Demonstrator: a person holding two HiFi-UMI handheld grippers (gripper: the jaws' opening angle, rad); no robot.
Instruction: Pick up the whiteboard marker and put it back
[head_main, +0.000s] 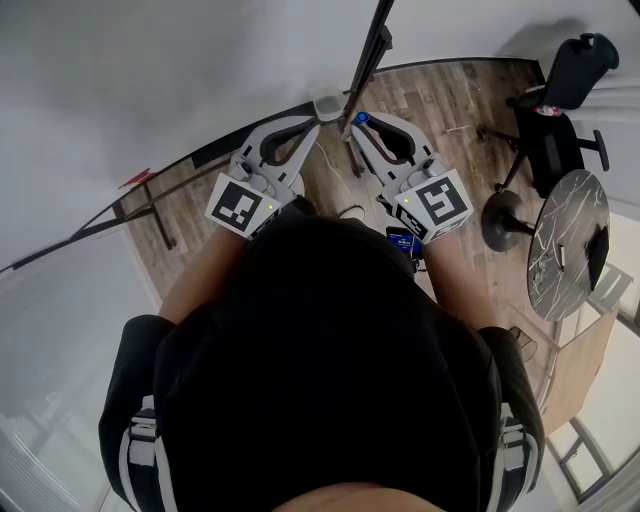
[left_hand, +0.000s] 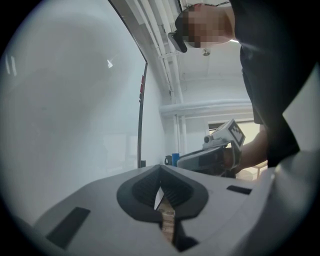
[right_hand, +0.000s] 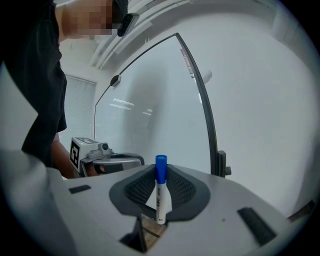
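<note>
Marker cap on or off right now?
On. The blue cap sits on the top end of the whiteboard marker, which is clamped upright in the right claw.

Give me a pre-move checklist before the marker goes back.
1. Grip: ok. The right gripper has its pads closed on the marker.
2. Cap: ok. The blue cap is on and sits at the fingertips.
3. Marker alignment: ok. It sits centred between the pads, not skewed.
4. Left gripper: ok. Its jaws are together with nothing between them, apart from the marker.
5. Whiteboard: ok. It is straight ahead of both grippers.
6. Put-back spot: cannot tell. No view clearly shows a tray or ledge.
</note>
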